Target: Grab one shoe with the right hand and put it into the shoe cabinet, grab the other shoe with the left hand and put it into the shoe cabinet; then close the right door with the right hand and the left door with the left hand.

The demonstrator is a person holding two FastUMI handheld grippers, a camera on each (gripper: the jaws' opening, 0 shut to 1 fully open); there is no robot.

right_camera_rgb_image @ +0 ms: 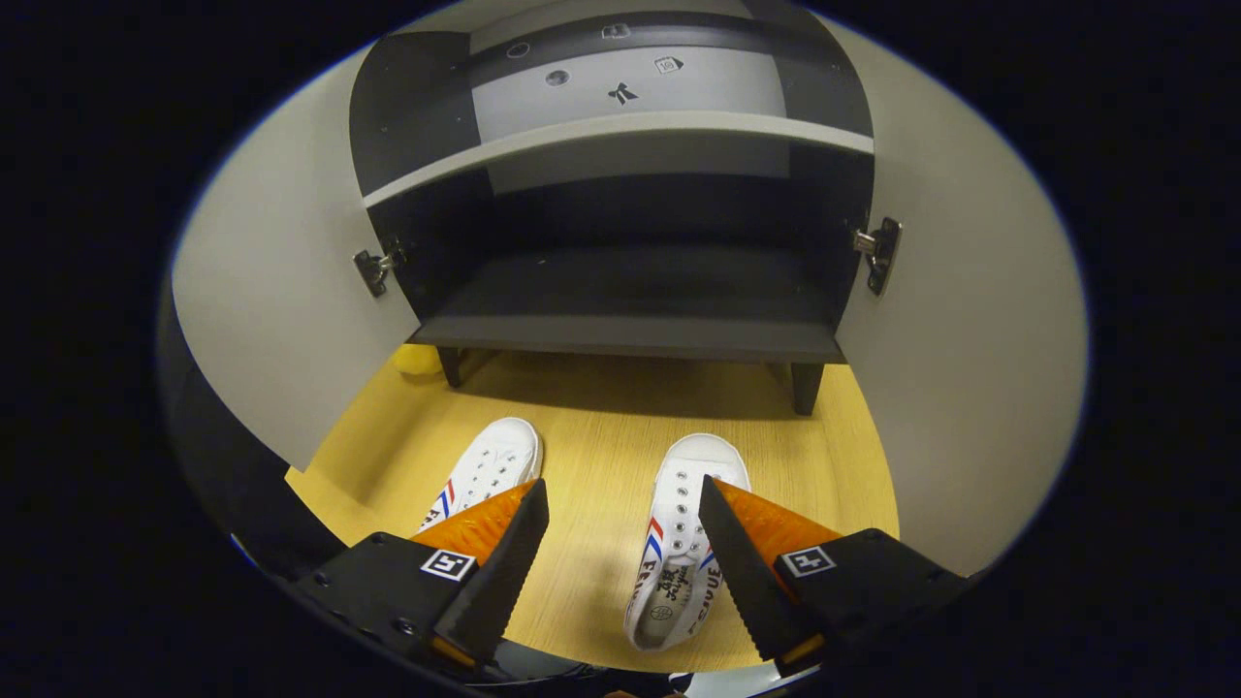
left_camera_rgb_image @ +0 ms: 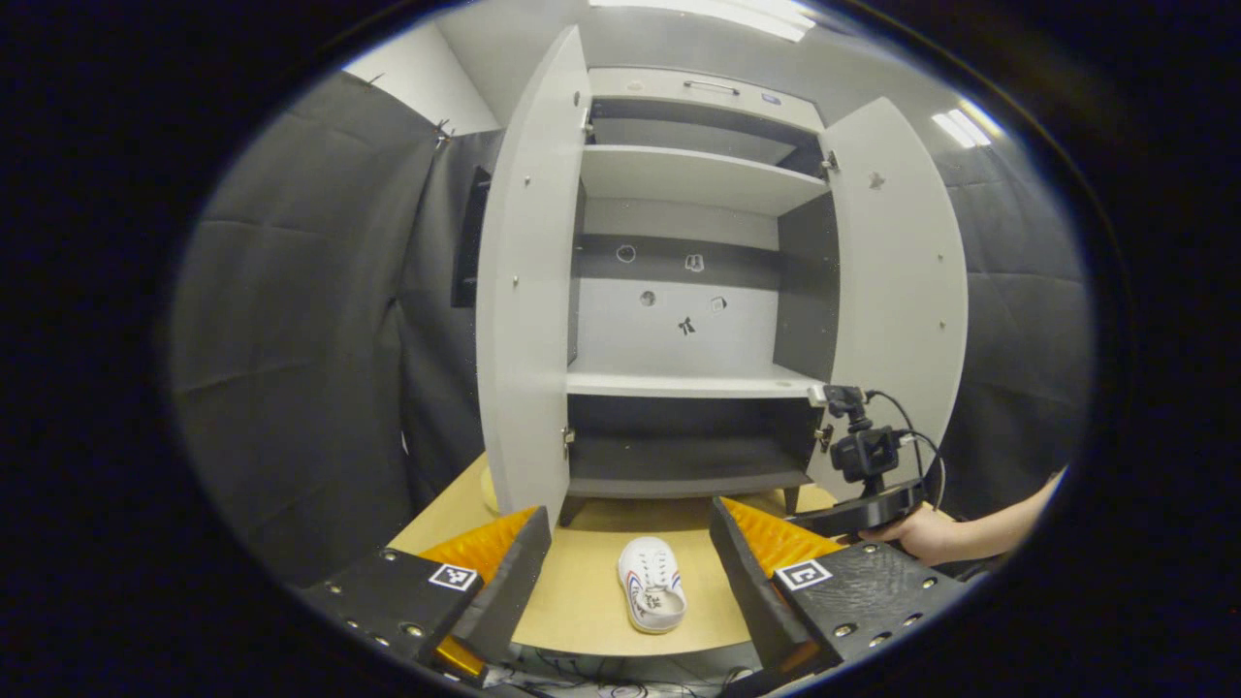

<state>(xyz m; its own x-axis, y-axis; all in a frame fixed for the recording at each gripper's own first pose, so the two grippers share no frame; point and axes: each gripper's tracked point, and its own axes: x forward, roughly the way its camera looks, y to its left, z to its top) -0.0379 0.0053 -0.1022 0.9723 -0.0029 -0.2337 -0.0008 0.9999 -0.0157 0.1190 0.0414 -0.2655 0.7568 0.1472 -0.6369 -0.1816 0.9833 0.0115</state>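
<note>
Two white sneakers with red and blue stripes lie on the wooden table in front of the open shoe cabinet. In the right gripper view, the left shoe is partly hidden by my left finger, and the right shoe lies just inside my right finger. My right gripper hovers over them, open and holding nothing. In the left gripper view, one shoe lies between the fingers of my open left gripper, farther off. The right gripper is held by a hand at the right.
Both cabinet doors stand wide open: the left door and the right door. The dark bottom shelf and the lighter shelves above it hold nothing. The wooden table ends close in front of me.
</note>
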